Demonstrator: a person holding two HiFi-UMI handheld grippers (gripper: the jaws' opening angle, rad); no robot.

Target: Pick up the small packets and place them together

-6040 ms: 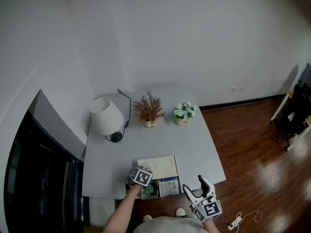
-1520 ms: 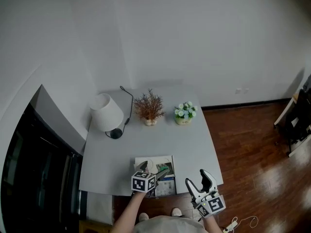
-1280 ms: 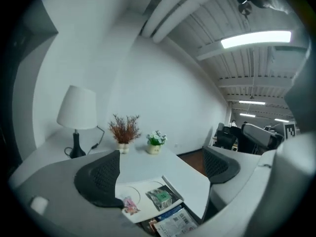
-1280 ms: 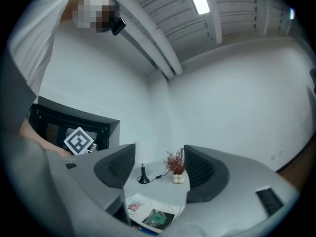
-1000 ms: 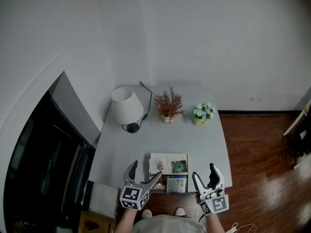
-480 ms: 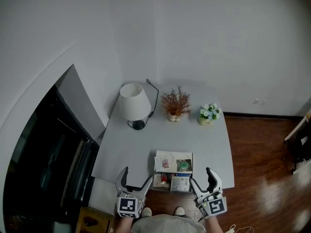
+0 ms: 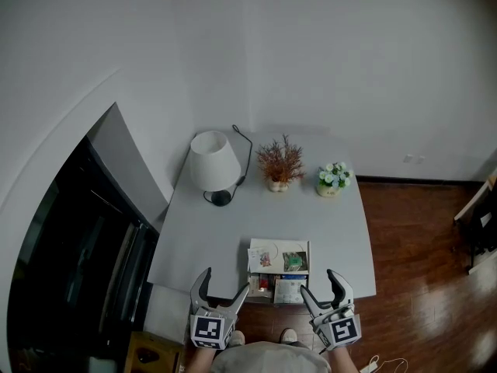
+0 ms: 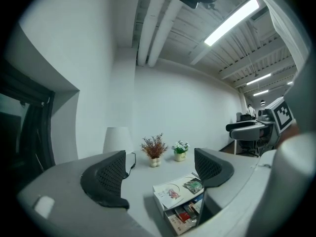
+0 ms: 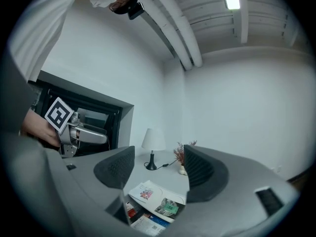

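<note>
left gripper: jaws spread wide, pads touching nothing and the gap between them empty. they have just been closing a little. right gripper: jaws likewise spread, with nothing pinched or touched.

both grippers are held level just off the near edge of the pale grey table, one at the near left and one at the near right. the low white open-fronted box sits on the table edge between them, touched by neither.

the small packets are all at this box. on its top lie a white packet with a pink print on the left and a green packet on the right. in its open near side are red packets on the left and a blue-and-white packet on the right. whether neighbouring packets touch cannot be told.

the head view shows the whole table. a white-shaded lamp, a dried reddish plant and a pot of white flowers stand in a row along the far edge, and a brown wooden floor lies to the right.

the left gripper view adds ceiling strip lights, office desks at the far right, and the right gripper's marker cube.

the right gripper view adds the left gripper's marker cube against a dark opening on the left.
</note>
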